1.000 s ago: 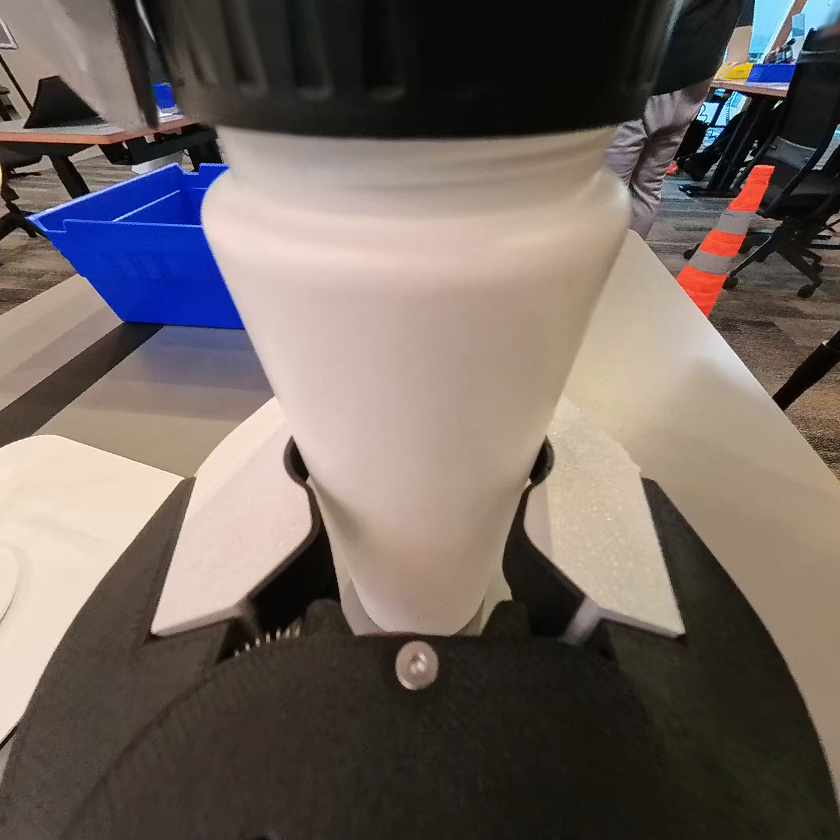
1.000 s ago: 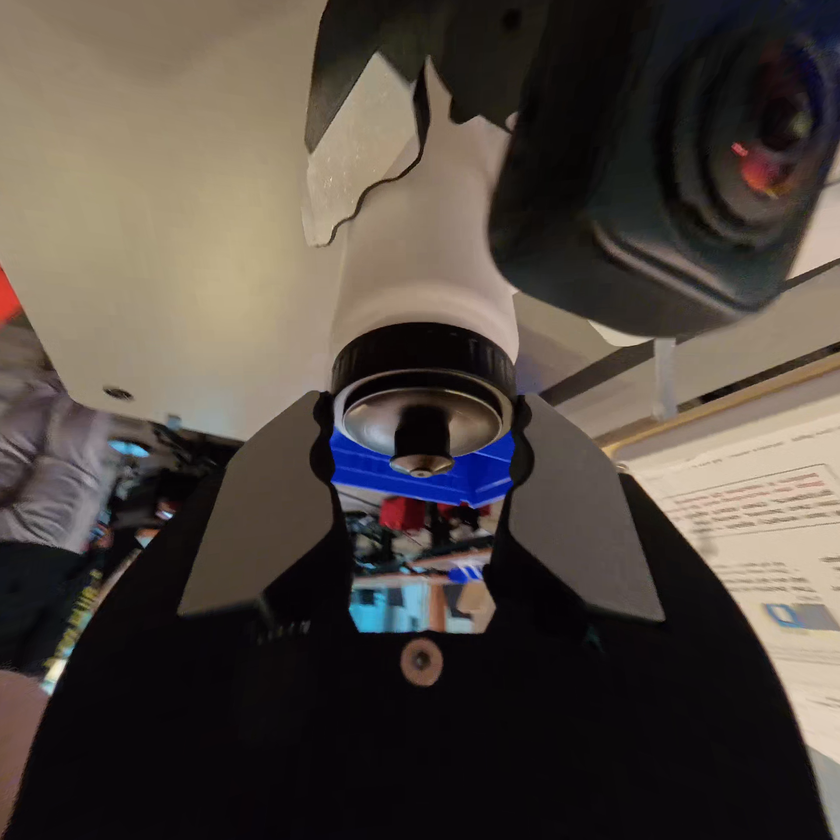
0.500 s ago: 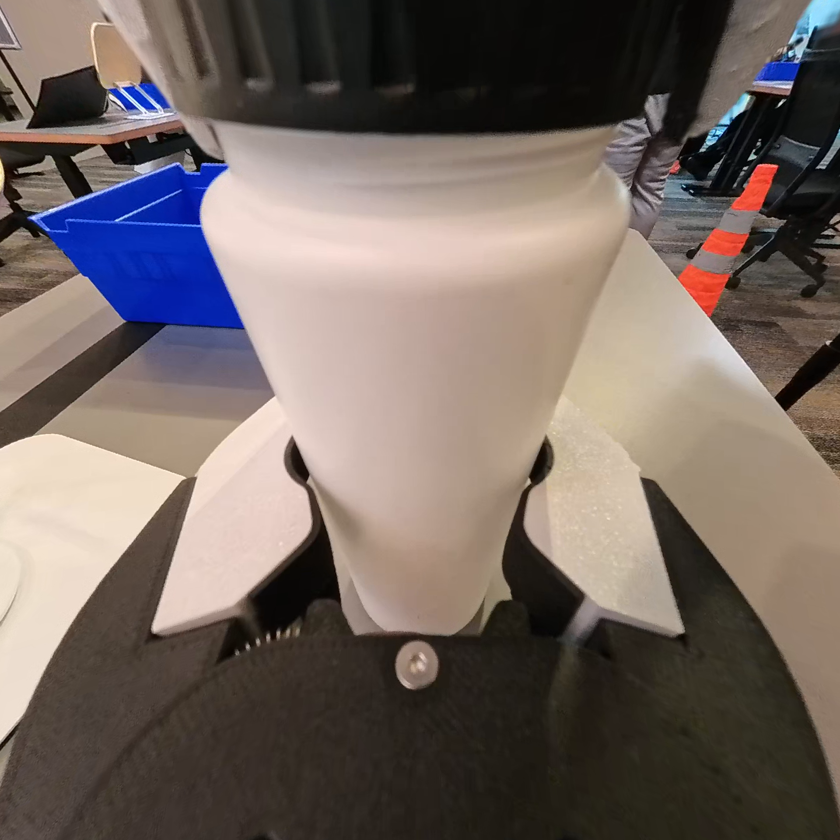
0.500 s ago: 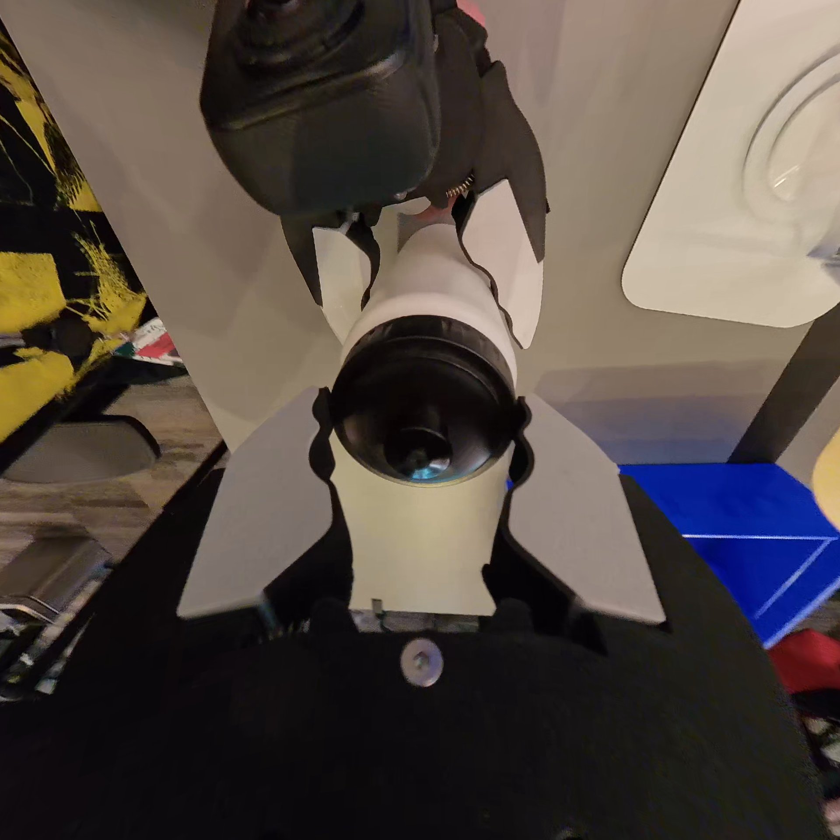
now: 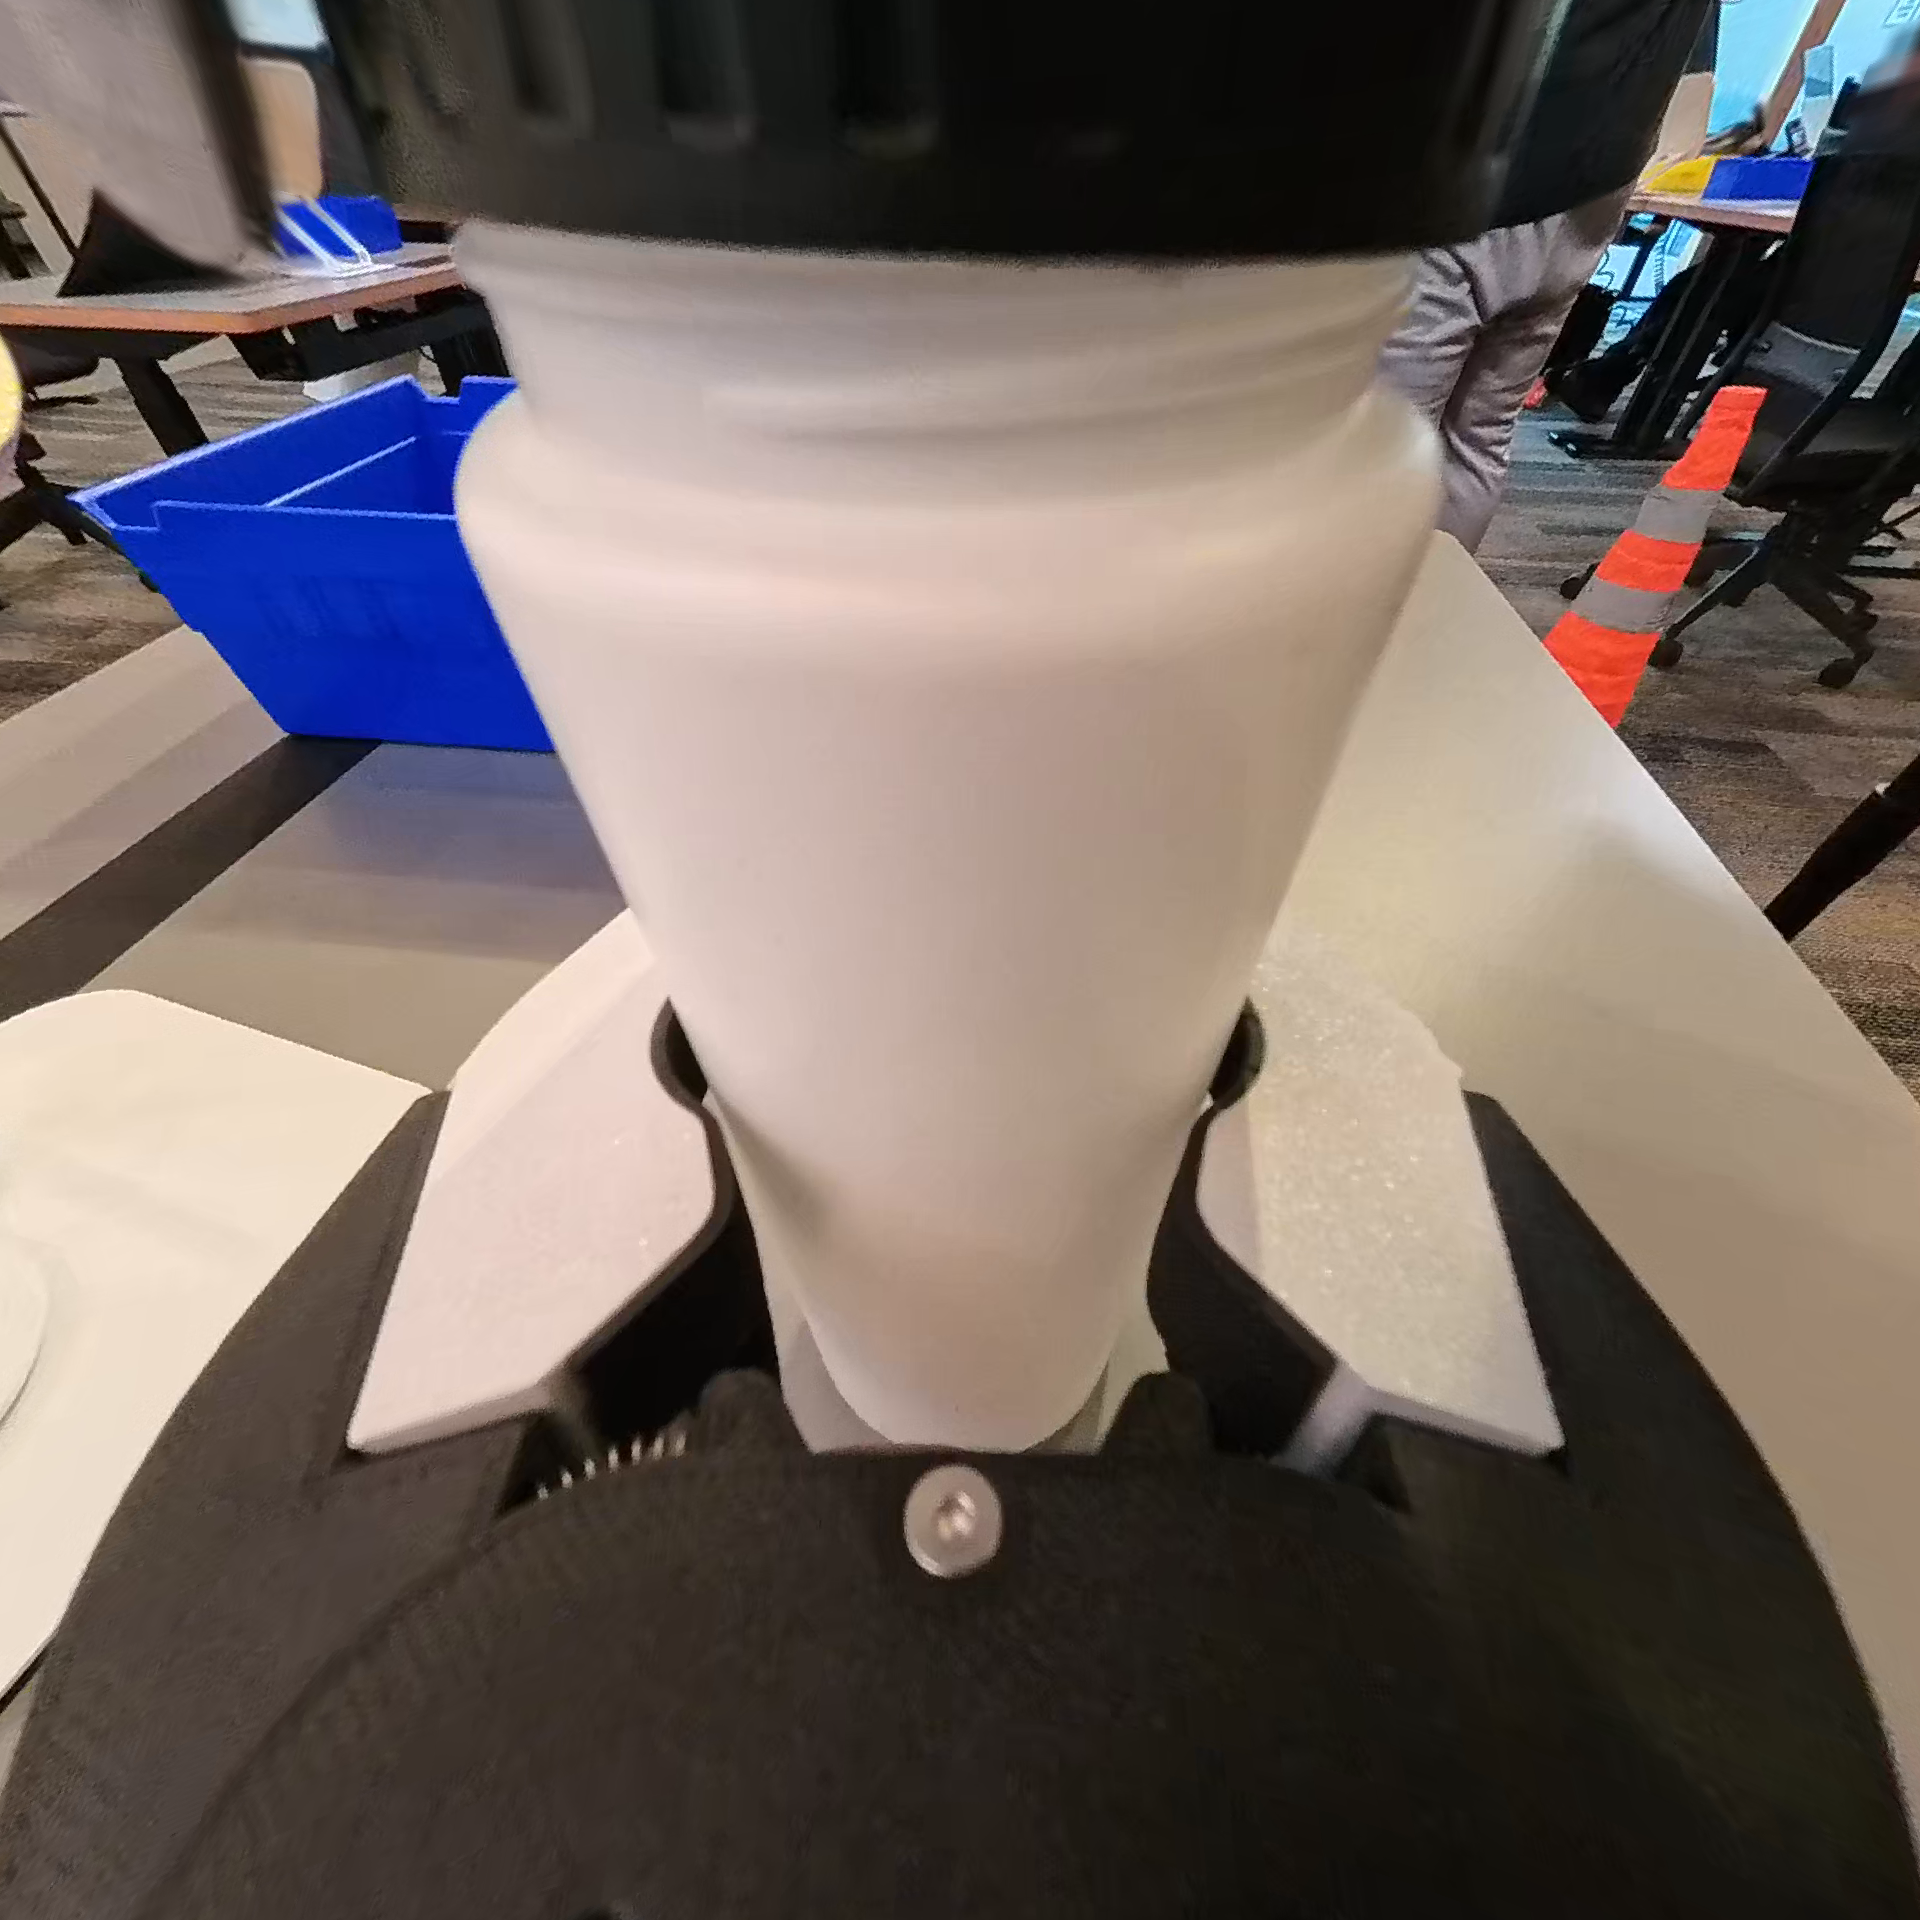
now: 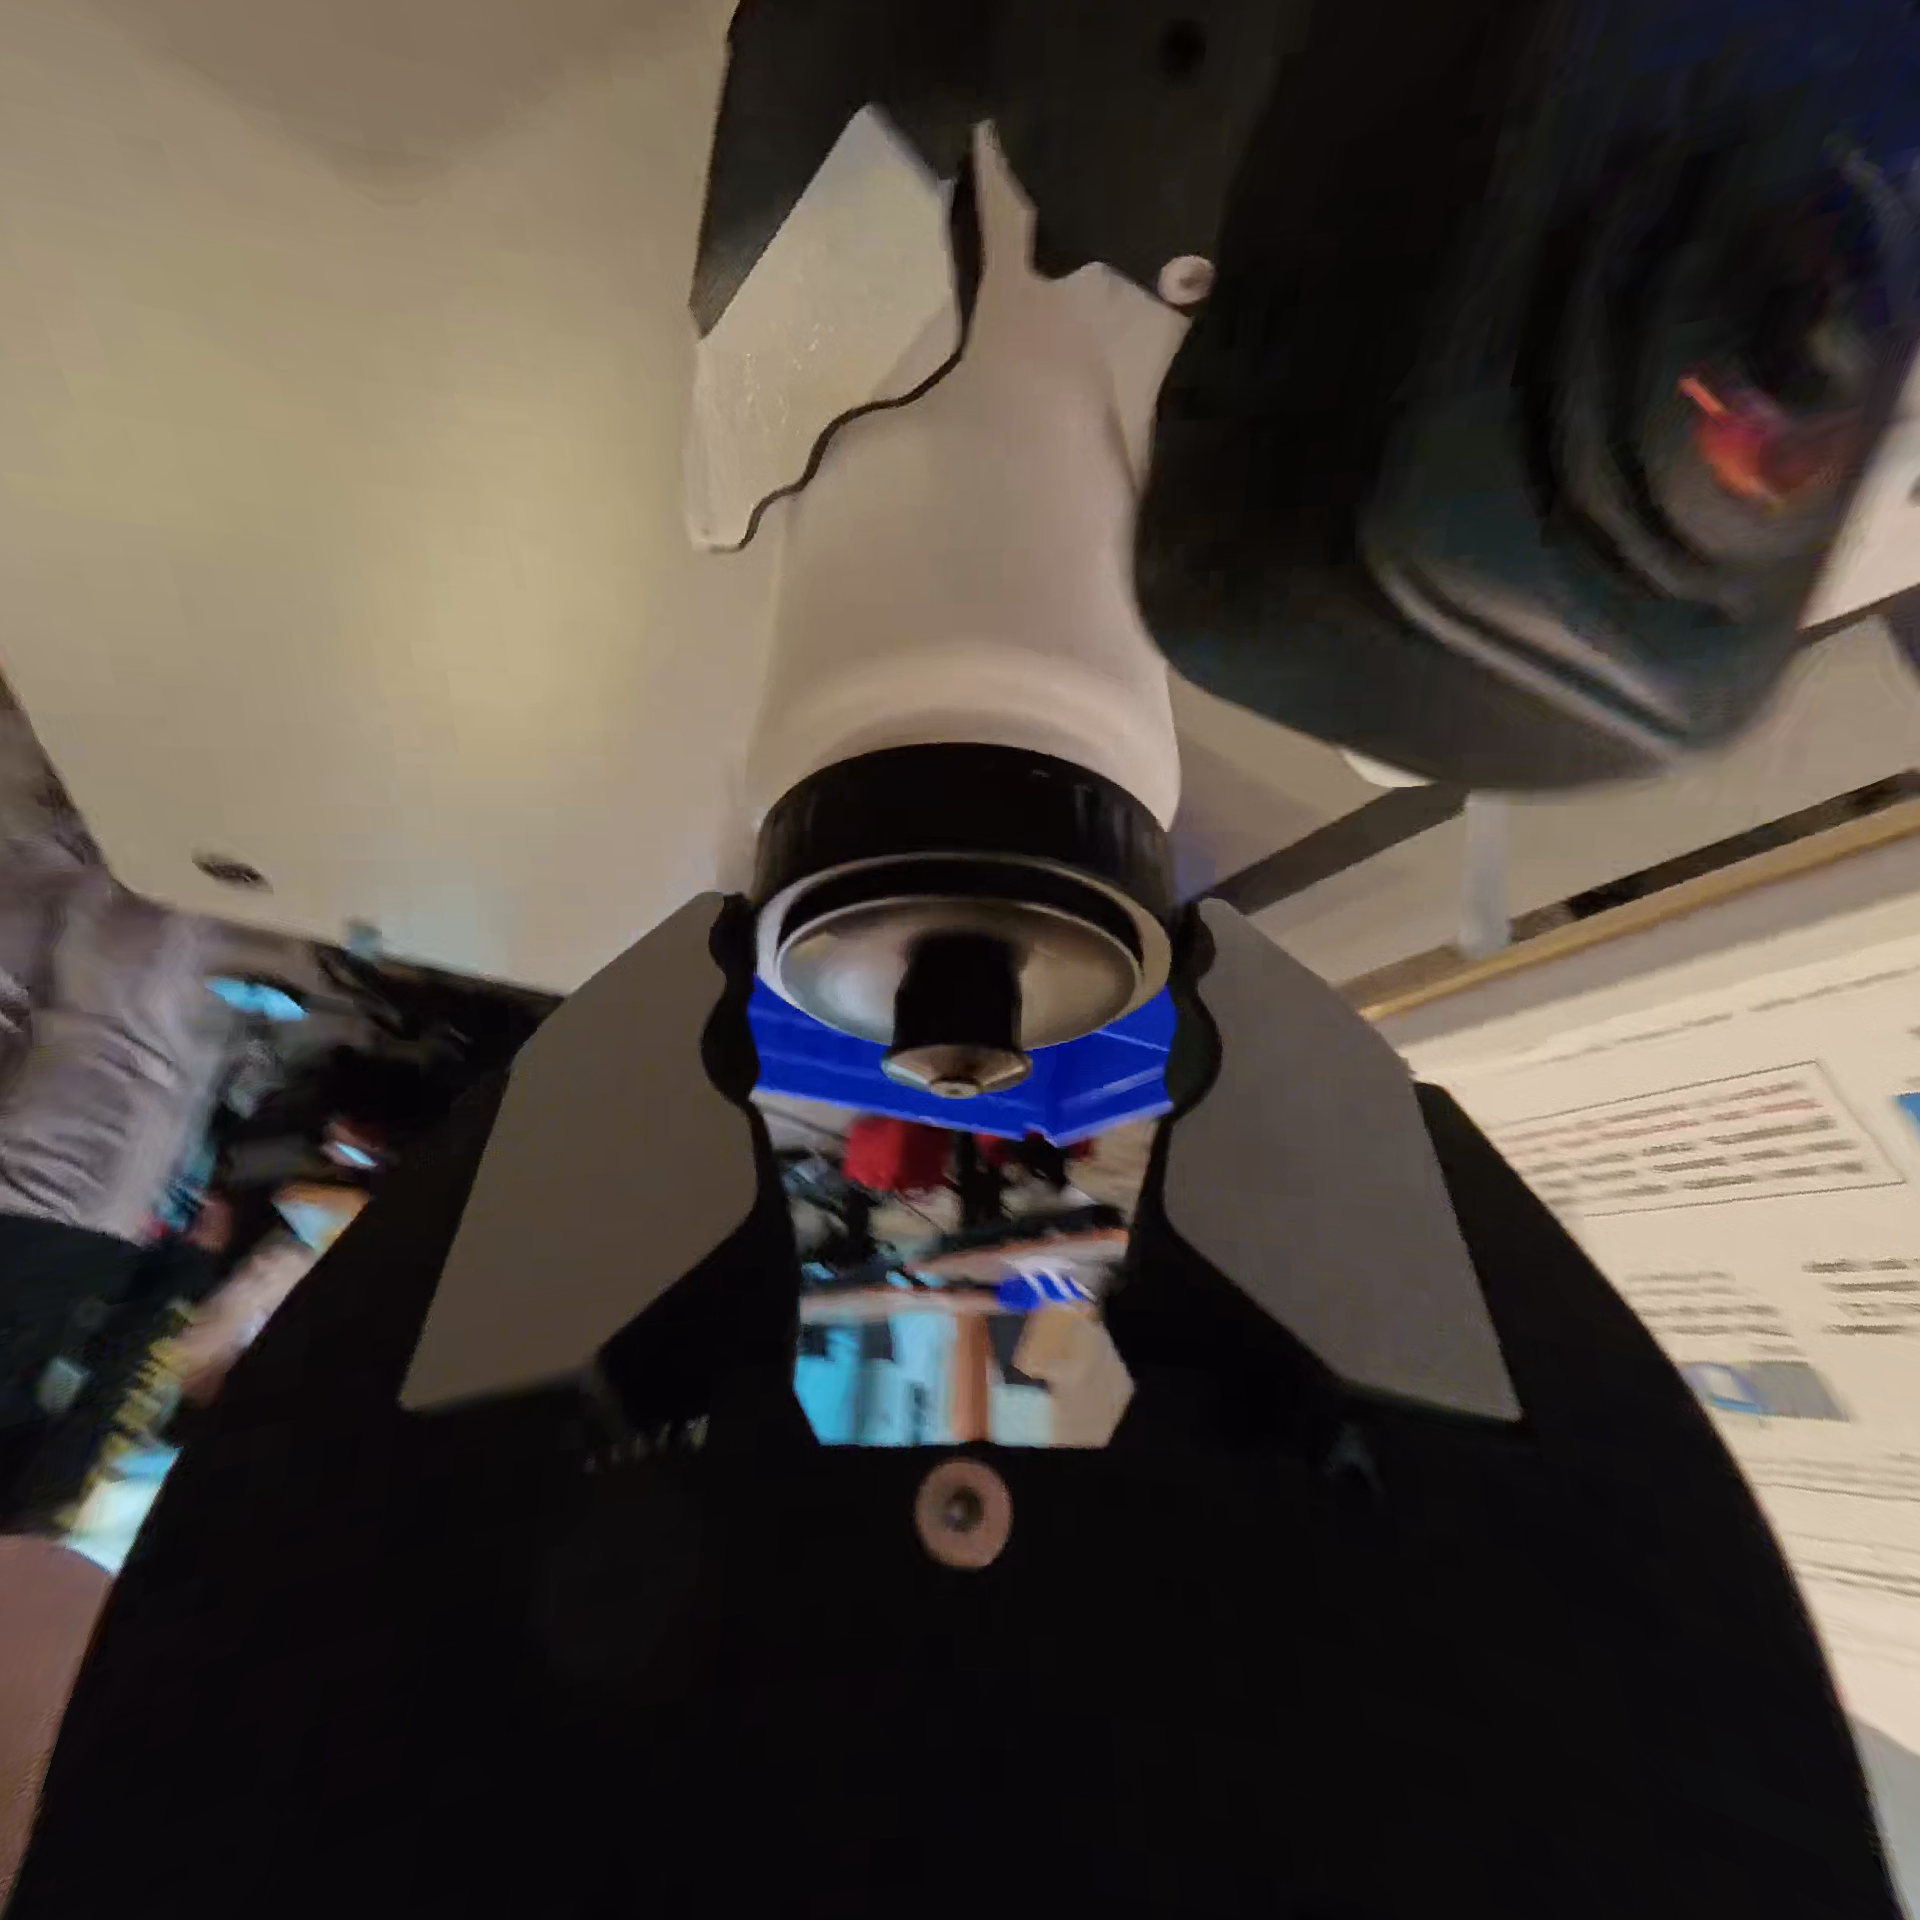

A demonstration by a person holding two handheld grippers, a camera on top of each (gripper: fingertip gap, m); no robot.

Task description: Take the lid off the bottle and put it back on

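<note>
Bottle [image 5: 935,831] is white, held off the table, its lower body pinched between my left gripper [image 5: 951,1049] fingers, both pressed against its sides. Lid [image 5: 935,114] is black, ribbed, sitting on the bottle's neck; bare threads show just below its rim in the left view, so it's not seated fully down. From the right view the lid [image 6: 961,831] is seen end-on, shiny disc and a black knob in the middle. My right gripper [image 6: 961,935] has its fingertips on either side of the lid rim, touching it, clamped on. Left gripper [image 6: 831,312] shows farther off there, around the bottle [image 6: 966,582], with its camera [image 6: 1558,468] at upper right. That view is blurred.

Outward: grey table [image 5: 1558,935] under the bottle, white tray [image 5: 156,1195] at left, blue bin [image 5: 312,582] behind at left. Orange cone [image 5: 1652,551] on the floor at right, office chair [image 5: 1829,468] beside it, a person's legs [image 5: 1475,343] behind the bottle.
</note>
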